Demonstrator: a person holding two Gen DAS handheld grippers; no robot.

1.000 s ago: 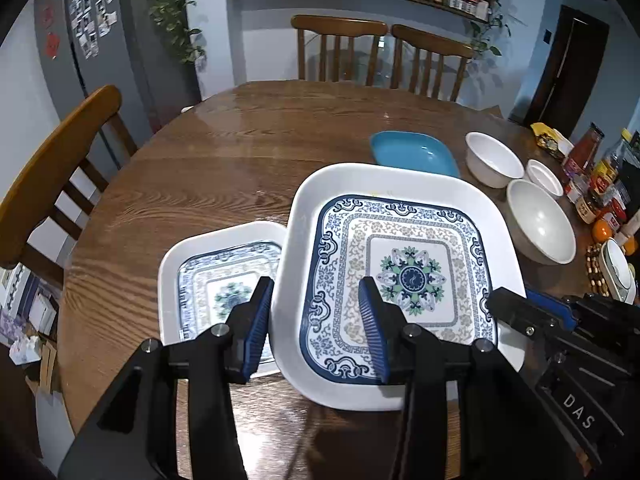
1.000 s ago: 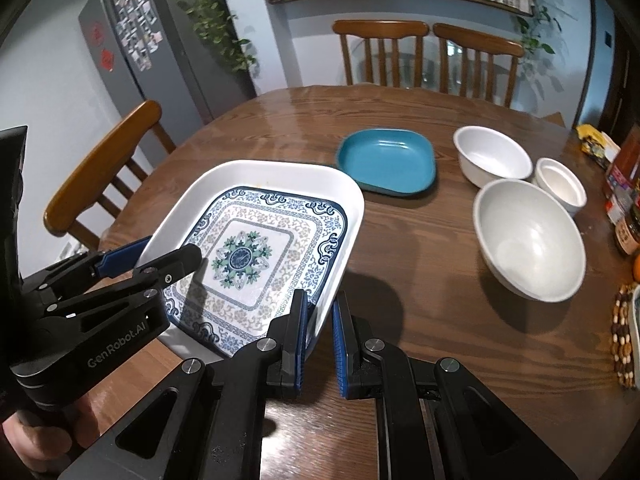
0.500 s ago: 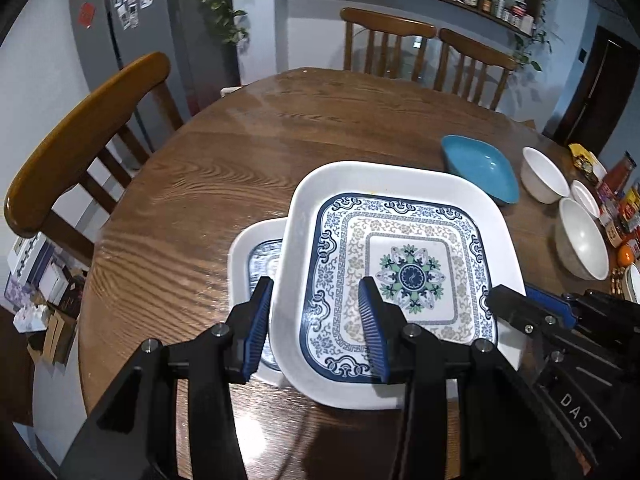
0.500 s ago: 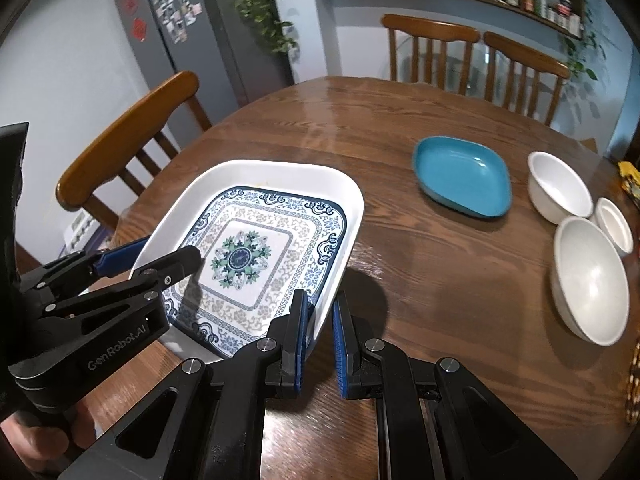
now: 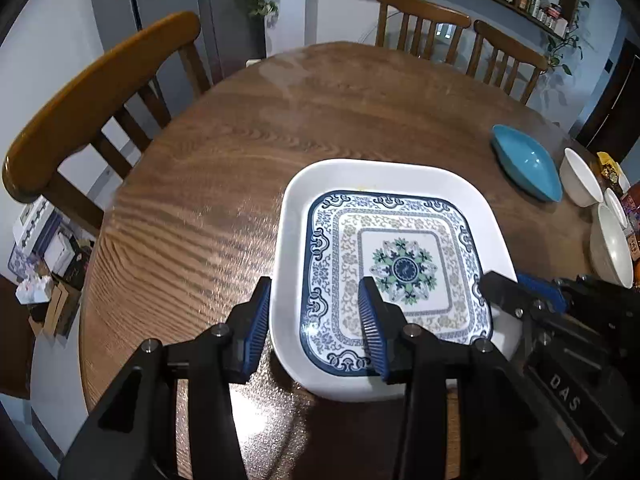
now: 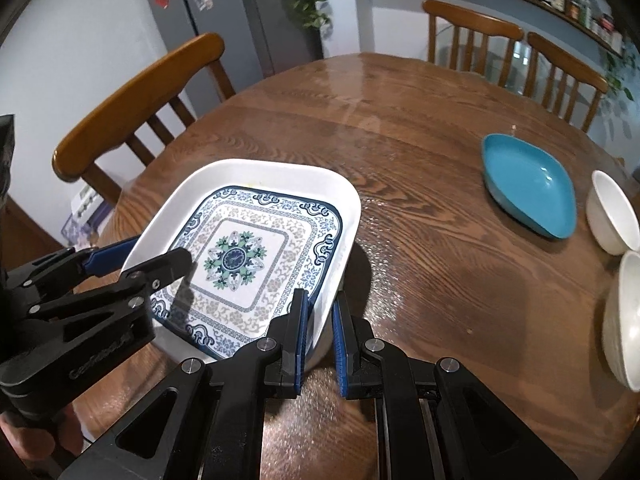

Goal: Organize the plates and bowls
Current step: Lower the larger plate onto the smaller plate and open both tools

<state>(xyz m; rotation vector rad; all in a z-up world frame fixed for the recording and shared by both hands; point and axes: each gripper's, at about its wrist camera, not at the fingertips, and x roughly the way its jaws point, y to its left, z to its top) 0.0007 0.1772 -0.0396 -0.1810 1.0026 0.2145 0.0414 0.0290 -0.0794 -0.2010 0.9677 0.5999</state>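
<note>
A large square white plate [image 5: 400, 268] with a blue floral pattern is held over the left part of the round wooden table [image 5: 240, 140]. My left gripper [image 5: 314, 324] is shut on its left rim, one pad outside and one on the patterned face. My right gripper [image 6: 320, 320] is shut on the plate's [image 6: 256, 256] right rim. The right gripper [image 5: 520, 292] shows at the plate's right edge in the left wrist view, and the left gripper [image 6: 140, 260] shows at its left edge in the right wrist view. The smaller patterned plate is hidden.
A teal dish [image 6: 528, 184] lies to the right, with three white bowls [image 6: 612, 212] beyond it at the table's right edge. A wooden chair [image 5: 100, 92] stands at the left, and two more chairs [image 5: 420, 20] stand at the far side. Jars crowd the far right edge.
Both grippers have carried the large plate leftward and a little down. The smaller patterned plate, seen at its left before, has passed out of sight beneath it.
</note>
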